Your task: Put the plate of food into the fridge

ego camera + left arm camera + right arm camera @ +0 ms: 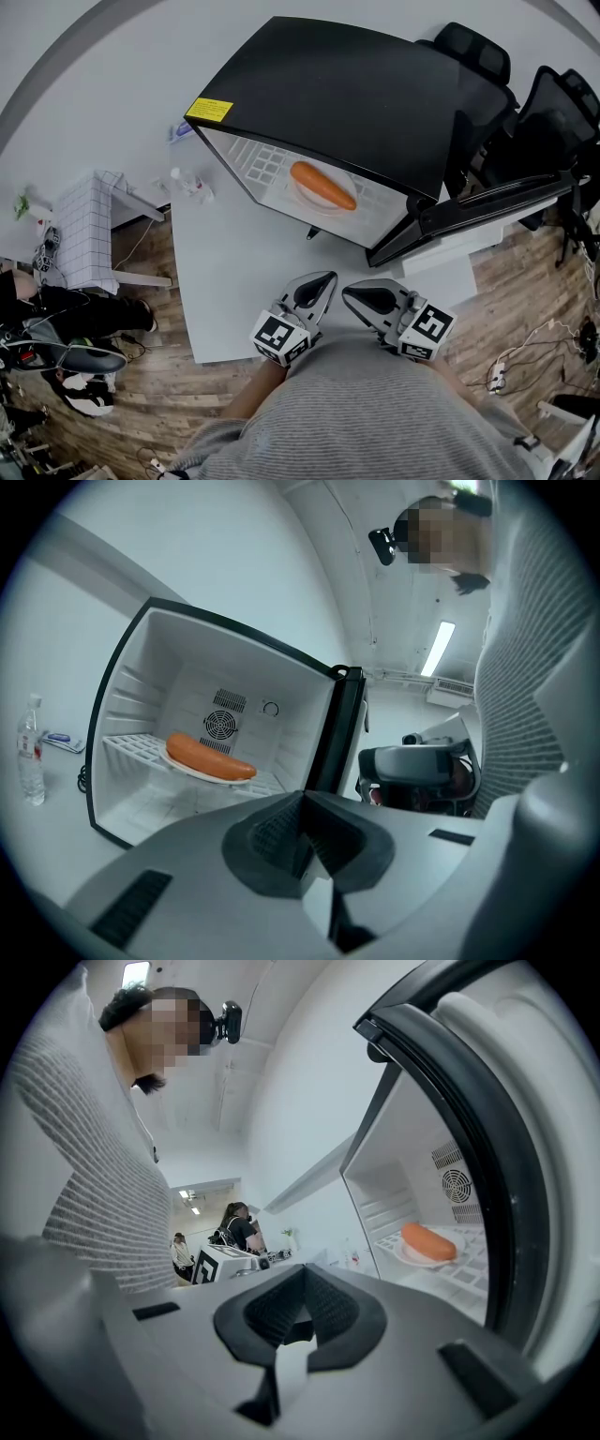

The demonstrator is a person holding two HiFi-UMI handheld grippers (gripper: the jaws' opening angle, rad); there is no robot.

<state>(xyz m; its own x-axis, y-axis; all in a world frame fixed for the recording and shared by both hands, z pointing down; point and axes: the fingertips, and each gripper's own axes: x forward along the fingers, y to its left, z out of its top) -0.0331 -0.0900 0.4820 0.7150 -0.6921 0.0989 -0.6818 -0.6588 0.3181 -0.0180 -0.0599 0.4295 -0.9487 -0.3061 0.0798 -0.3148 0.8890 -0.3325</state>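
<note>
Black fridge [356, 103] stands open on the table [244, 272], door [487, 202] swung to 3 o'clock, with the plate [314, 204] of food [322, 186] already on its wire shelf [127, 747]; what seems left is a slow, even push on that door. Left hand-held gripper [326, 281] and right hand-held gripper [352, 294] sit at 6 o'clock, both pressed together and empty, well apart from the plate. Only the left gripper view shows the fan grille [219, 726] behind the plate.
</note>
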